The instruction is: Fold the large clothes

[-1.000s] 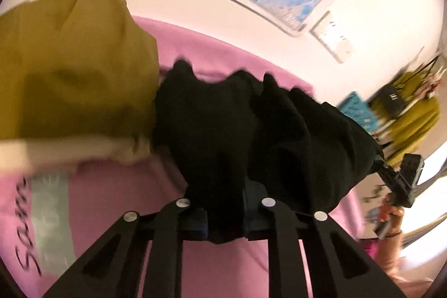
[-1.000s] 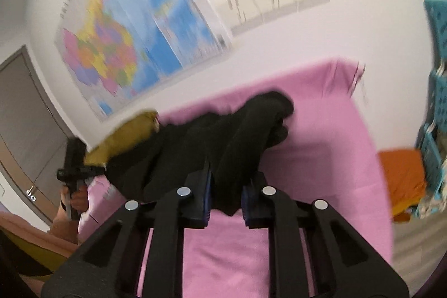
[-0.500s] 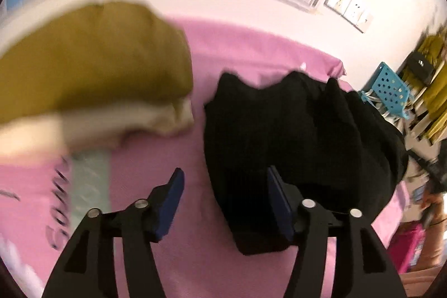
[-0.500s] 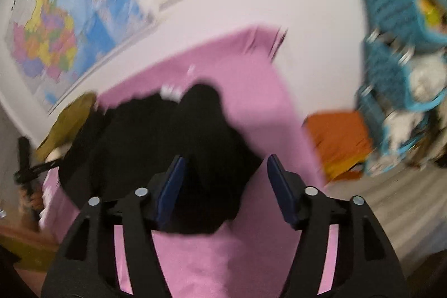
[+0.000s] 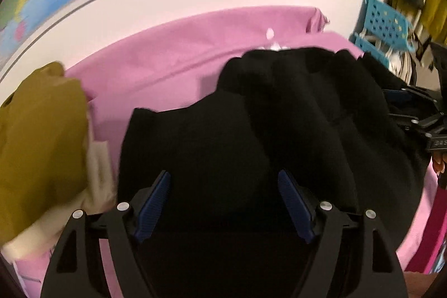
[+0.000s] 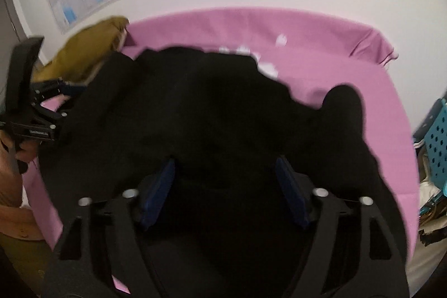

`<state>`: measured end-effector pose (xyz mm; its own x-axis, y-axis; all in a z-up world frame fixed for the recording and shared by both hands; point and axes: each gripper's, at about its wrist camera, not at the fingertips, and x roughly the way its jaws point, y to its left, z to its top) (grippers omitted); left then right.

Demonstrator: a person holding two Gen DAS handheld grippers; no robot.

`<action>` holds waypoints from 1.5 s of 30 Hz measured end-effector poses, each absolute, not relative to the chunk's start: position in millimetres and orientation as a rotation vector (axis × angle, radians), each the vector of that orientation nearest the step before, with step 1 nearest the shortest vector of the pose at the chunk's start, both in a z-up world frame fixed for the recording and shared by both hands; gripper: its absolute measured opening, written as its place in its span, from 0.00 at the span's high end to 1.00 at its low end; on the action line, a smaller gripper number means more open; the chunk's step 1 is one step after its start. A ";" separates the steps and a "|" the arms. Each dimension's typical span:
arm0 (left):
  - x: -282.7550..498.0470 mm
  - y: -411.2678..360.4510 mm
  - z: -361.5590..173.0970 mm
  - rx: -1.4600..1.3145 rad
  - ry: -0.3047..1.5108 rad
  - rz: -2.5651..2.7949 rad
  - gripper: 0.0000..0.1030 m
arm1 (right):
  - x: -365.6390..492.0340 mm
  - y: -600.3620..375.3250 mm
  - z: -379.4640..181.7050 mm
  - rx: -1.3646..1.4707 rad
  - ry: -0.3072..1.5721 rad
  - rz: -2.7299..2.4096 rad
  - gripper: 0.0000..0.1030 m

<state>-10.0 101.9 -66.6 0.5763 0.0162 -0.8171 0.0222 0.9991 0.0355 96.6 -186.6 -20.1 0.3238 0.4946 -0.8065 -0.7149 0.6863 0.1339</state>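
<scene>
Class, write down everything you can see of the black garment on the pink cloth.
The black garment is a large, soft piece of dark fabric, lying rumpled in loose folds across the pink cloth. One lobe of it sticks up at the right. Its left edge lies beside a mustard-yellow garment. Both hand-held grippers, left and right, hang open over its near edge; whether their pads touch the fabric is unclear.

Left gripper (image 5: pixel 223 203) jaws apart; right gripper (image 6: pixel 227 183) likewise.
</scene>
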 end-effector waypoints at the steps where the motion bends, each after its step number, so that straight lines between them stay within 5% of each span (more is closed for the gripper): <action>1: -4.6 100.7 -69.4 0.040 0.961 -0.007 0.29 | 98.3 -186.1 -22.4 -0.262 0.947 0.813 0.65; 3: 1.6 105.1 -68.6 0.014 0.955 -0.006 0.45 | 96.5 -192.8 -19.7 -0.235 0.930 0.832 0.86; 8: 13.5 105.9 -55.7 -0.026 0.905 0.040 0.77 | 90.3 -216.7 20.3 -0.129 0.741 0.779 0.93; 11: 11.4 114.1 -39.5 -0.063 0.830 0.075 0.78 | 92.3 -224.5 30.1 -0.123 0.645 0.704 0.93; 13: 12.2 122.2 -35.6 -0.077 0.802 0.112 0.78 | 107.1 -215.0 6.8 -0.163 0.772 0.706 0.92; 17: 14.1 128.4 -48.1 -0.081 0.851 0.105 0.72 | 116.9 -208.1 -26.0 -0.212 0.903 0.684 0.86; 19: 12.0 126.3 -50.8 -0.057 0.854 0.113 0.61 | 116.6 -216.8 -18.5 -0.148 0.889 0.705 0.66; 24: -2.0 129.7 -35.8 -0.070 0.790 0.123 0.47 | 109.6 -231.2 16.7 -0.025 0.803 0.759 0.39; 29: -18.2 115.3 -14.6 -0.077 0.711 0.023 0.29 | 122.6 -203.0 -1.2 -0.095 0.898 0.773 0.36; 32: -16.7 96.4 -20.2 -0.037 0.732 -0.017 0.27 | 123.1 -188.4 -21.5 -0.163 0.941 0.767 0.39; 34: -12.5 86.0 -30.9 -0.014 0.762 -0.026 0.26 | 118.7 -182.9 -27.6 -0.210 0.926 0.781 0.70; 36: -8.6 80.1 -38.9 -0.011 0.783 -0.039 0.25 | 113.4 -182.1 -25.5 -0.220 0.905 0.794 0.88; 39: -4.7 76.8 -47.7 -0.020 0.799 -0.045 0.21 | 109.7 -189.0 -9.7 -0.196 0.850 0.789 0.84; 40: -4.1 76.9 -48.3 -0.023 0.800 -0.047 0.21 | 112.0 -197.4 -1.7 -0.130 0.845 0.804 0.69; 42: -3.5 76.0 -49.9 -0.022 0.800 -0.045 0.21 | 118.2 -210.1 7.5 -0.061 0.832 0.792 0.54; 45: -5.0 76.5 -52.7 -0.023 0.800 -0.043 0.19 | 131.2 -221.9 10.3 -0.058 0.850 0.737 0.53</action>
